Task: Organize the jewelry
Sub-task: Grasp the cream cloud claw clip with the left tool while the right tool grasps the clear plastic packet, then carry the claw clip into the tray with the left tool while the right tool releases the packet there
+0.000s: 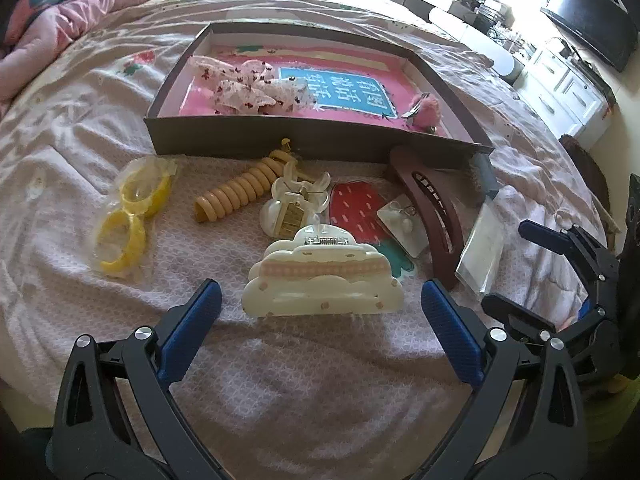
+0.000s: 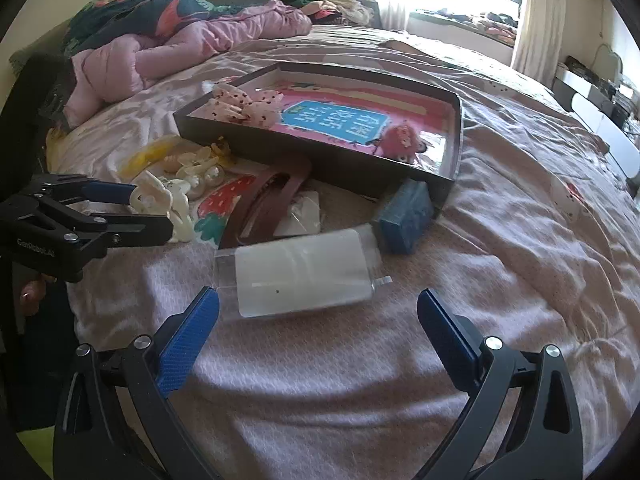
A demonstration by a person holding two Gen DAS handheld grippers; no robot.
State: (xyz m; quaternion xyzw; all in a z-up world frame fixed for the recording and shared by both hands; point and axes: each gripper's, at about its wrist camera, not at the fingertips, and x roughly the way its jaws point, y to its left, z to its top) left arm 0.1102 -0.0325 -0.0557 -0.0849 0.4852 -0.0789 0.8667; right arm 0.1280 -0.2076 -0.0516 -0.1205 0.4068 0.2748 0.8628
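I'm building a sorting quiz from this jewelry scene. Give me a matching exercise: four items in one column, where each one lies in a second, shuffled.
Items:
1. cream cloud-shaped claw clip
2. pink fluffy hair clip
3. yellow bangles in clear plastic
4. clear flat plastic case

Places:
A. inside the dark shallow box
B. far left on the bedspread
C. just ahead of the open left gripper
D. just ahead of the open right gripper

Pairs: 1-C, 2-A, 3-B, 4-D

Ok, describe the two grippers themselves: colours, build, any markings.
Both match. The left gripper and right gripper have black angular plastic frames with triangular cut-outs, silver round pivot bolts, and flat fingers faced with blue textured pads. In the right wrist view, the left one's side carries small pale lettering, too blurred to read surely. No cables or sleeves show.
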